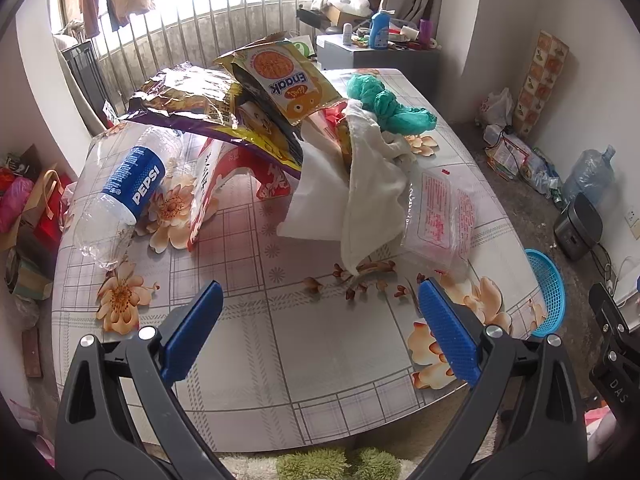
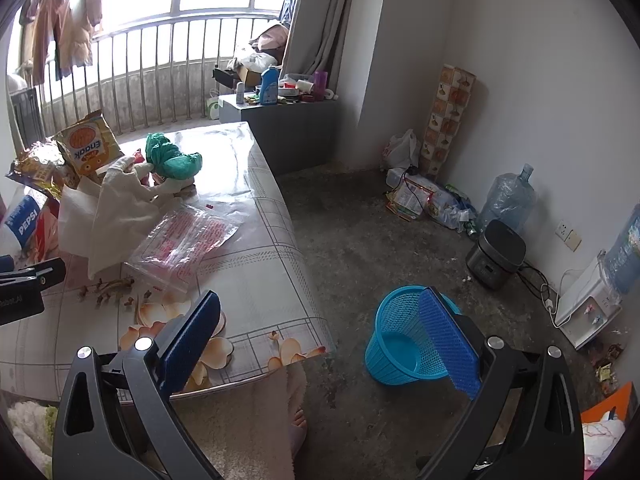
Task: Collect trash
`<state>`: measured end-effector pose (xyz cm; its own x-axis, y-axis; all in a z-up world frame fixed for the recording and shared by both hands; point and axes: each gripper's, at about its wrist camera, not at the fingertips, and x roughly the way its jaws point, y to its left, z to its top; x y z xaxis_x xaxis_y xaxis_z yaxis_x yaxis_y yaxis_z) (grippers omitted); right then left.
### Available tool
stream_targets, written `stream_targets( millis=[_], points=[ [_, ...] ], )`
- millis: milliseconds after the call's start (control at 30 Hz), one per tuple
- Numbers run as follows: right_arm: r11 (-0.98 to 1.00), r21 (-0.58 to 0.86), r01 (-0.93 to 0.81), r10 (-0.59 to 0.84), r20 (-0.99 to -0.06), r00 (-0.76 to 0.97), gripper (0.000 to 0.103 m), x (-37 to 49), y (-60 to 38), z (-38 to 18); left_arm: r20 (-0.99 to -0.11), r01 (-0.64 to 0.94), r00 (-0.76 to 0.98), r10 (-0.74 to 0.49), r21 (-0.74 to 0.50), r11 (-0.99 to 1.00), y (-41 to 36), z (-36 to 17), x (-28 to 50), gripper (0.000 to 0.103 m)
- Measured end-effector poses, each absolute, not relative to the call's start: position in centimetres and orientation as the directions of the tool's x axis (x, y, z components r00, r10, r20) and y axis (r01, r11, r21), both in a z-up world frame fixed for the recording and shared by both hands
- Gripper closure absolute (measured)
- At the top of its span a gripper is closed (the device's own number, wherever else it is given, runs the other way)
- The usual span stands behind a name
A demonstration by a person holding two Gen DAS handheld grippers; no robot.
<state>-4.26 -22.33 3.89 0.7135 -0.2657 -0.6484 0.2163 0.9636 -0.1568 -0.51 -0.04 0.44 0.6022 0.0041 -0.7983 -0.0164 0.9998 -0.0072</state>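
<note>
A pile of trash lies on the flowered table [image 1: 328, 344]: an empty Pepsi bottle [image 1: 128, 184], an Enaak snack bag [image 1: 288, 80], a crumpled gold wrapper [image 1: 188, 96], white paper and cloth [image 1: 360, 184], a green plastic bag [image 1: 384, 104] and a clear printed plastic bag [image 1: 440, 216]. My left gripper [image 1: 320, 300] is open and empty over the table's near part, short of the pile. My right gripper [image 2: 320, 312] is open and empty above the table's right edge. A blue mesh trash basket [image 2: 404, 340] stands on the floor by the right fingertip; it also shows in the left wrist view [image 1: 548, 292].
A grey cabinet [image 2: 288, 120] with bottles stands beyond the table. A rice cooker [image 2: 496, 252], a water jug [image 2: 508, 196], bags and cables line the right wall. Bags crowd the floor at the table's left [image 1: 28, 208].
</note>
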Motion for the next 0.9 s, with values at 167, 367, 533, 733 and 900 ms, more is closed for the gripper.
stream_targets(
  millis=[167, 367, 533, 733, 900],
  points=[
    [0.965, -0.154, 0.211, -0.260, -0.653, 0.711, 0.006, -4.16, -22.28, 3.74, -0.799, -0.016, 0.601, 0.005, -0.005, 1.000, -0.02, 0.41, -0.46, 0.009],
    [0.965, -0.154, 0.211, -0.259, -0.653, 0.712, 0.006, -4.18, -22.26, 3.79, -0.800, -0.017, 0.600, 0.006, -0.005, 1.000, 0.04, 0.33, -0.45, 0.009],
    [0.966, -0.153, 0.208, -0.257, -0.652, 0.714, 0.006, -4.14, -21.95, 3.86, -0.798, -0.021, 0.603, 0.009, -0.005, 1.000, 0.17, 0.22, -0.55, 0.009],
    [0.966, -0.149, 0.209, -0.255, -0.651, 0.715, 0.006, -4.18, -21.98, 4.06, -0.798, -0.026, 0.603, 0.011, -0.006, 1.000, 0.36, 0.20, -0.62, 0.009],
    [0.967, -0.148, 0.209, -0.255, -0.651, 0.715, 0.006, -4.18, -21.95, 4.11, -0.797, -0.026, 0.604, 0.011, -0.005, 1.000, 0.37, 0.27, -0.65, 0.009]
  ],
)
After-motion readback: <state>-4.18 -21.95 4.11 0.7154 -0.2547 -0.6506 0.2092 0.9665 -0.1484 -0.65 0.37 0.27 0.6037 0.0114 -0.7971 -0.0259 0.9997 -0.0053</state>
